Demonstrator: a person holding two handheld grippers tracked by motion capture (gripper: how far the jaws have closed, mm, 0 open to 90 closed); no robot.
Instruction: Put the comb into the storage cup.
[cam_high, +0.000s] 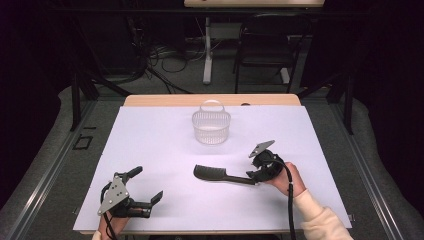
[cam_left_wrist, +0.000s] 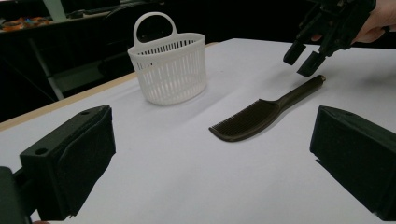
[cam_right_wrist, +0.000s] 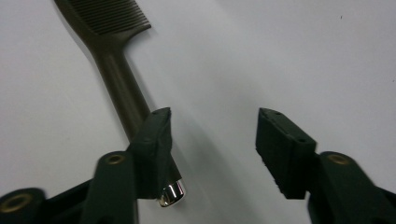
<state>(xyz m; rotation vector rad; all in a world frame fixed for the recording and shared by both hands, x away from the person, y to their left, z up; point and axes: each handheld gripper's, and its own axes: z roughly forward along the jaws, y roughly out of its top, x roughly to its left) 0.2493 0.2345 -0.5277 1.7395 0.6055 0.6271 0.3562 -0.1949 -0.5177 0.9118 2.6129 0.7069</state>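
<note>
A dark comb (cam_high: 215, 173) lies flat on the white tabletop (cam_high: 165, 145), its teeth end to the left and its handle pointing right. My right gripper (cam_high: 254, 170) hovers just over the handle's end with its jaws open. In the right gripper view the comb (cam_right_wrist: 112, 56) runs under the left jaw, its chrome tip showing below it, and nothing sits between the jaws of the right gripper (cam_right_wrist: 215, 121). A white plastic basket (cam_high: 211, 127) with a handle stands upright behind the comb. My left gripper (cam_high: 148, 183) rests open at the front left, facing the comb (cam_left_wrist: 252, 119) and the basket (cam_left_wrist: 168, 70).
A strip of the table's wooden edge (cam_high: 165, 100) shows behind the white top. Beyond it are a dark chair (cam_high: 265, 40), a table leg and cables on the floor. The right gripper (cam_left_wrist: 301, 60) and the hand holding it appear in the left gripper view.
</note>
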